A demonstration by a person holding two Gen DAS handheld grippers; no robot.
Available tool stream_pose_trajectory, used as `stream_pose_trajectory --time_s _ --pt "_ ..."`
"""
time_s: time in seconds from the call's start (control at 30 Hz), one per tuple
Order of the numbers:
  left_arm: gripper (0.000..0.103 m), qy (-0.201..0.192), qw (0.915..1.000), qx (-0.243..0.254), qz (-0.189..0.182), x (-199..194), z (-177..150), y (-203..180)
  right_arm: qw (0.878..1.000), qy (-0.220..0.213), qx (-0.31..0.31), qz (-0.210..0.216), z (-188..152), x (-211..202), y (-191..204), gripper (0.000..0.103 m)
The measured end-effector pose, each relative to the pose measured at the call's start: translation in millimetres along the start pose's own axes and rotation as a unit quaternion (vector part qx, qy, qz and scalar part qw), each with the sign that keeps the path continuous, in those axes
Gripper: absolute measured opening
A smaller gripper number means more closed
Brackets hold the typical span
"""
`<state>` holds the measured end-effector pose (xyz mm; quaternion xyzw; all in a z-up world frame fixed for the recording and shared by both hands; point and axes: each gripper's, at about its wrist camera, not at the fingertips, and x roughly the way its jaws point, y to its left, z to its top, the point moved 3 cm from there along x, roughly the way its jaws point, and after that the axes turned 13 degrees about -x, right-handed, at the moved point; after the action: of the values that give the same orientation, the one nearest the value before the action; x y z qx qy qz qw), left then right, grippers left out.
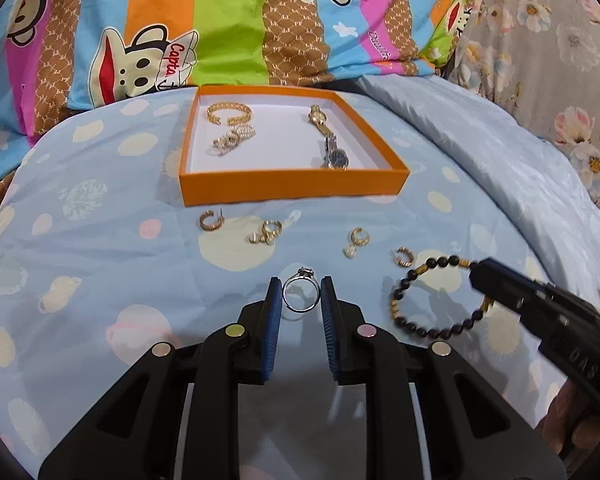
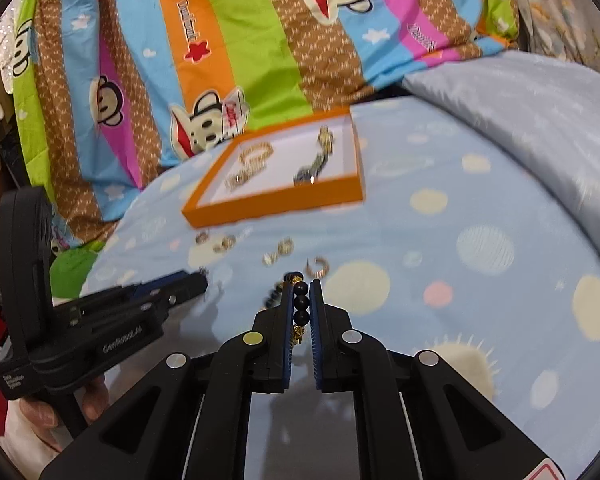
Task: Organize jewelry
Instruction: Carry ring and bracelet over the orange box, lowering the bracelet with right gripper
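An orange tray (image 1: pixel 292 189) on the blue bedspread holds a gold bangle (image 1: pixel 229 113), a pearl piece (image 1: pixel 233 141) and two watches (image 1: pixel 329 140). Several gold earrings (image 1: pixel 269 231) lie in front of it. A silver ring (image 1: pixel 301 295) stands between my left gripper's (image 1: pixel 301 298) fingers, which flank it closely; contact is unclear. My right gripper (image 2: pixel 301 308) is shut on a black bead bracelet (image 2: pixel 301 302), which shows in the left wrist view (image 1: pixel 432 292) partly resting on the bed. The tray also shows in the right wrist view (image 2: pixel 276 204).
A striped monkey-print quilt (image 1: pixel 220 24) is bunched behind the tray. A pale blue pillow (image 1: pixel 500 152) and a floral cover (image 1: pixel 552 40) lie to the right. The left gripper's body shows at the left of the right wrist view (image 2: pixel 112 320).
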<state>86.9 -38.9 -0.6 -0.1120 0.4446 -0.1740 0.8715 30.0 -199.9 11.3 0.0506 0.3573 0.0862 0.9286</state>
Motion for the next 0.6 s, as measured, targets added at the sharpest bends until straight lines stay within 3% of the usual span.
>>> stream_pose_trajectory --time_s 0.3,0.47,0.6 --pt "0.019 -0.058 0.9981 0.0 0.023 -17.6 65.9 8.8 0.999 -0.042 -0.033 0.01 81.5 15.4 -4.0 0.008" --pt "0.019 -0.067 0.9974 0.0 0.025 5.1 100.7 6.7 0.998 -0.044 -0.026 0.038 132.3 57.6 -1.8 0.008" --pt "0.019 -0.059 0.9979 -0.006 0.028 32.4 111.3 6.5 0.998 -0.027 -0.019 0.058 153.0 98.1 3.3 0.008"
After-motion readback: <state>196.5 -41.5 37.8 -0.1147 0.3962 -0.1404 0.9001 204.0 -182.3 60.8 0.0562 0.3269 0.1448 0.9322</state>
